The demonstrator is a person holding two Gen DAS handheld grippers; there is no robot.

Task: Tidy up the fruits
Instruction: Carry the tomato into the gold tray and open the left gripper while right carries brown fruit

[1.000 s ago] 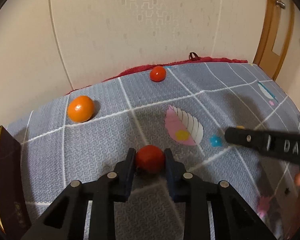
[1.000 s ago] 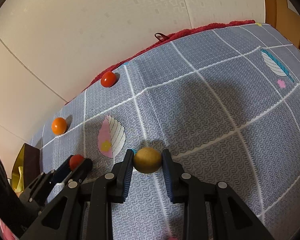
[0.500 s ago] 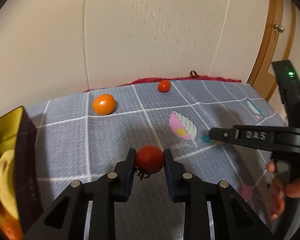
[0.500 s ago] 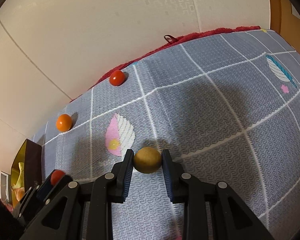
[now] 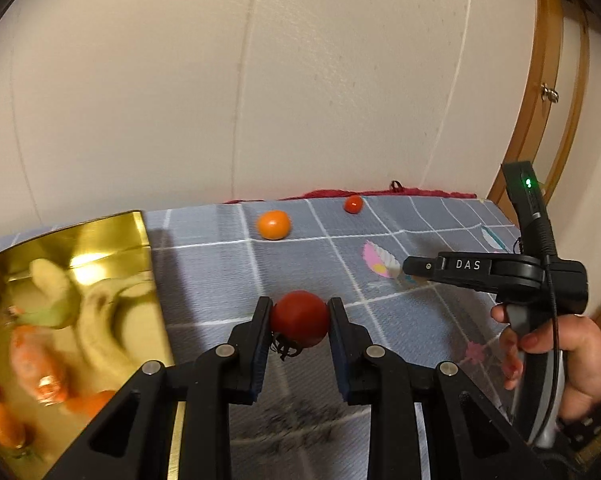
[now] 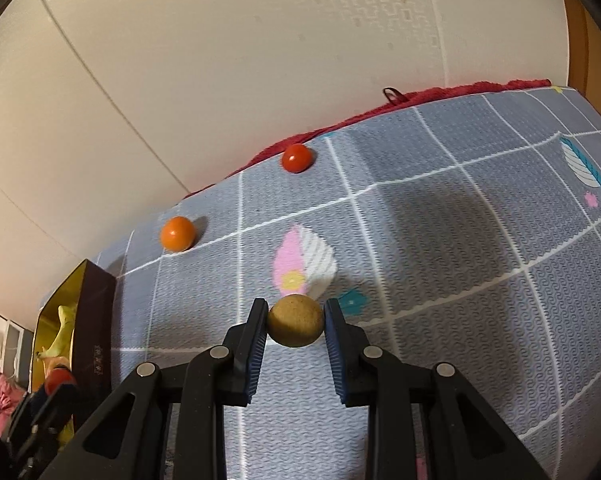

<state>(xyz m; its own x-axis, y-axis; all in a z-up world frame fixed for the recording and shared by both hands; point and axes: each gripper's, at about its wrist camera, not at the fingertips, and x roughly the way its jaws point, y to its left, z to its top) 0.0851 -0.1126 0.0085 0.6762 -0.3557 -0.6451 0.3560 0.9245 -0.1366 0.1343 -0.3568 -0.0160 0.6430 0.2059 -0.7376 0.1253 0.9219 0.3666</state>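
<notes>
Left tongs (image 5: 299, 317) grip tomato (image 5: 299, 319) | box edge (image 5: 156, 292) beside | mat (image 5: 400, 344) open

- Gold box (image 5: 100, 236): cut by the left and bottom edges of the left wrist view; contents motion-blurred. Pale curved shapes read as bananas (image 5: 100, 320); orange and red pieces (image 5: 32, 372) not told apart.
- Same box in the right wrist view: mostly behind its dark side wall (image 6: 96, 320) and cut by the frame's left edge.
- Left tongs (image 6: 60, 386): only the tips show at the lower left corner, small and dim.
- Right hand (image 5: 568, 356): wrist cut off by the lens rim.
- Red cloth (image 6: 440, 98): only a strip shows beyond the mat's (image 6: 460, 240) far edge.
</notes>
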